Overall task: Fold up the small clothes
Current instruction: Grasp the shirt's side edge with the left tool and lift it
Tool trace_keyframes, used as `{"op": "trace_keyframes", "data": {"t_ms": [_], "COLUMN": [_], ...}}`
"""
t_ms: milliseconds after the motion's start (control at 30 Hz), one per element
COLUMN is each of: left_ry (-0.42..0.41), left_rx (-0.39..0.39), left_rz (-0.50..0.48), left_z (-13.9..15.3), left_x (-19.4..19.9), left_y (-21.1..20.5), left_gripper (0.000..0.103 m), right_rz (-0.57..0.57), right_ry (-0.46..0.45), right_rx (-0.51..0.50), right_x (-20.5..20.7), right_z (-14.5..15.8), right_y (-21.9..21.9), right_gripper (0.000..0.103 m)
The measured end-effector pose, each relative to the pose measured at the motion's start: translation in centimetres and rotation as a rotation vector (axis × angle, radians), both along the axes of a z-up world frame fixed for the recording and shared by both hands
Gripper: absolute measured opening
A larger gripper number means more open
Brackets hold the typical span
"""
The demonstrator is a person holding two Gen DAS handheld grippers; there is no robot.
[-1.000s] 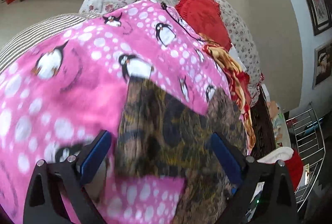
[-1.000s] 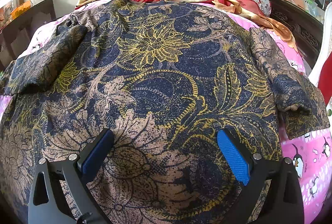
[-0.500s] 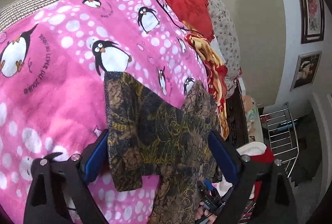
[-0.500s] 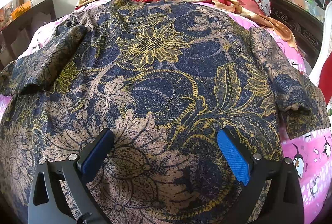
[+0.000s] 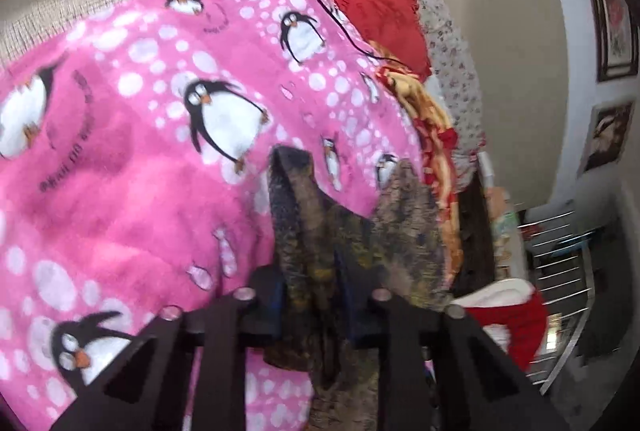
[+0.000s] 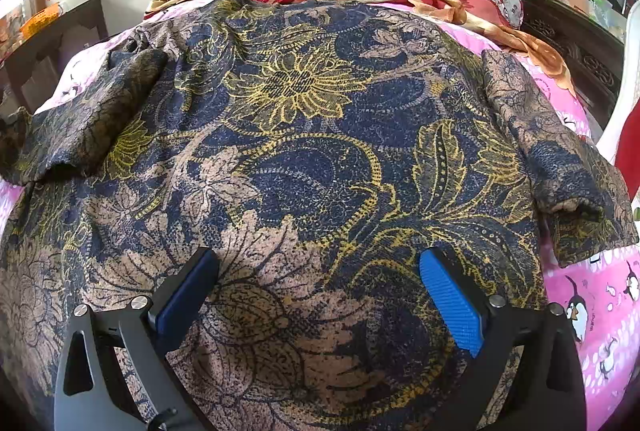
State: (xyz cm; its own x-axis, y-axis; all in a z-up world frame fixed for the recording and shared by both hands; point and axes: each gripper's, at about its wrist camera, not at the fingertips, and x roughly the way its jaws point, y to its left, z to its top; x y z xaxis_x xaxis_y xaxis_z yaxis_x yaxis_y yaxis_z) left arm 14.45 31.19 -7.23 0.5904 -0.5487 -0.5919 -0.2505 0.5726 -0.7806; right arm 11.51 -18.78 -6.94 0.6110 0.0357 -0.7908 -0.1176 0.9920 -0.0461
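Now left gripper point(image 5: 310, 295), bottom centre of its view, has just been closing and pinches a bunched sleeve of the floral shirt point(image 6: 304, 159). Shirt lies spread across the pink penguin blanket point(image 5: 132, 167), filling the right view. Right gripper point(image 6: 316, 295) gapes wide above it, holding nothing.

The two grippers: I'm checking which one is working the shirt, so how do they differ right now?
The left gripper has just closed, its jaws pinching a bunched edge of the floral shirt; the right gripper stands wide open above the flat shirt, clasping nothing. The left lifts cloth off the pink penguin blanket; under the right the shirt lies spread. Both have black frames and blue pads.
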Motion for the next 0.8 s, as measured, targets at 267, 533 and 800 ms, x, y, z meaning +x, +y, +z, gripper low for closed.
{"op": "trace_keyframes", "data": {"t_ms": [267,533,800], "left_ry": [-0.09,-0.138,-0.217], "left_rx": [0.264,0.394,0.428], "left_rz": [0.105,0.275,0.365], "left_z": [6.3,12.4,15.2], "left_x": [-2.3,-4.8,-5.6], "left_y": [4.1,12.0,12.9], "left_gripper": [0.004,0.004,0.004], "right_rz": [0.0,0.001,0.001], "right_ry": [-0.001,-0.001,-0.001], "right_rx": [-0.001,-0.002,-0.001], "right_x": [0.0,-0.1,-0.1], "right_z": [0.0,0.1,0.0], "right_y": [-0.1,-0.1,0.0], "right_gripper": [0.098,0.098,0.099]}}
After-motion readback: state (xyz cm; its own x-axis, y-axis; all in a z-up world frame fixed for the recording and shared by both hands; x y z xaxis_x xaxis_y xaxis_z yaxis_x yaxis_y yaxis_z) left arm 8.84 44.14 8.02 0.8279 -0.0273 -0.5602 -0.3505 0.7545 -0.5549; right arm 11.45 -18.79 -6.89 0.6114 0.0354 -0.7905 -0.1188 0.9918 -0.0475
